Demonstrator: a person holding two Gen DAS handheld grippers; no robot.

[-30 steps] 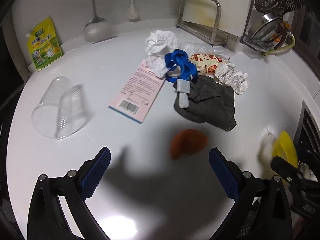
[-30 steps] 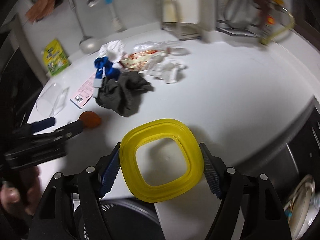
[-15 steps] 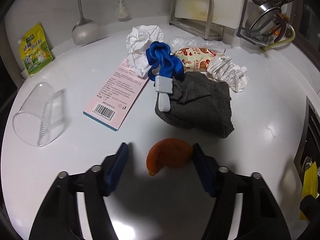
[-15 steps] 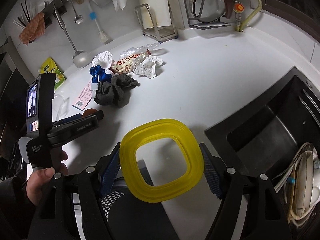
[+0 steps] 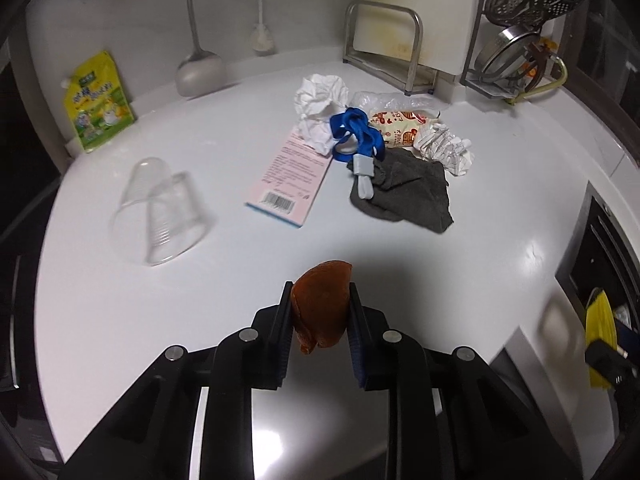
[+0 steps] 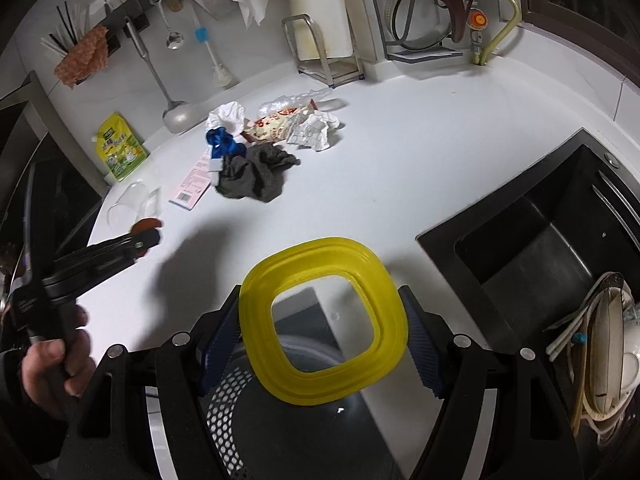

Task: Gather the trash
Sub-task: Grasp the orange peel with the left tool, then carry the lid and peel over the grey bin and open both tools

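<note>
My left gripper [image 5: 319,312] is shut on an orange peel [image 5: 322,306] and holds it above the white counter [image 5: 224,272]. It also shows at the left of the right wrist view [image 6: 146,236]. My right gripper [image 6: 322,330] is shut on a yellow square ring lid [image 6: 324,320], held over a dark perforated bin [image 6: 304,420] below the counter edge. More trash lies further back: crumpled white paper [image 5: 320,110], a snack wrapper [image 5: 400,130], a checked paper ball [image 5: 444,148], a pink card [image 5: 292,178] and a clear plastic cup [image 5: 160,214] on its side.
A grey cloth [image 5: 408,196] and a blue lanyard [image 5: 356,136] lie among the trash. A green pouch [image 5: 96,100] leans at the back left. A ladle [image 5: 198,68], a cutting board rack [image 5: 396,40] and a dish rack [image 5: 520,40] line the wall. A black sink [image 6: 536,236] is at right.
My left gripper closed on the orange peel and lifted it off the counter, pulling back. My right gripper kept hold of the yellow lid and shifted slightly.
</note>
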